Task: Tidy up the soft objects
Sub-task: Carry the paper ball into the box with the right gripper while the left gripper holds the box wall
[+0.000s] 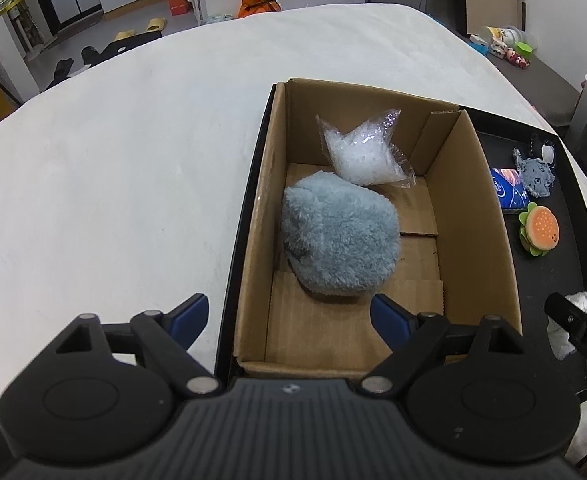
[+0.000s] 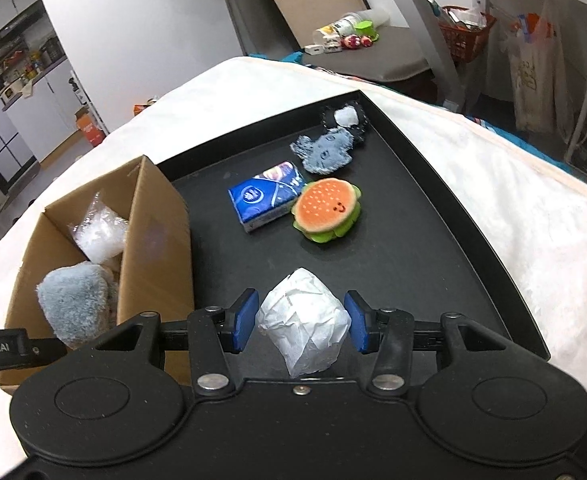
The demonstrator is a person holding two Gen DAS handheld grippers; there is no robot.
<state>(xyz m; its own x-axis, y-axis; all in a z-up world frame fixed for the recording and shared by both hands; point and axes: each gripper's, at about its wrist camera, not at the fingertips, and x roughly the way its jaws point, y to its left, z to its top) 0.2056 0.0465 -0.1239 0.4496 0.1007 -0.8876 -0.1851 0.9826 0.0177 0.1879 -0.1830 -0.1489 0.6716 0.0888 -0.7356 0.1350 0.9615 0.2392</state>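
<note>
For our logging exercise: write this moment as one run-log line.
left gripper: open above cardboard box | right gripper: shut on white paper wad | box holds: blue fluffy plush, clear bag

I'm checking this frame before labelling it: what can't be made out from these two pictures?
- Right wrist view: whether the right gripper presses the white paper wad or only straddles it; the pads sit right at its sides.
- Right wrist view: the cardboard box wall hides most of its floor.
- Left wrist view: the left gripper covers the box's near corner.
</note>
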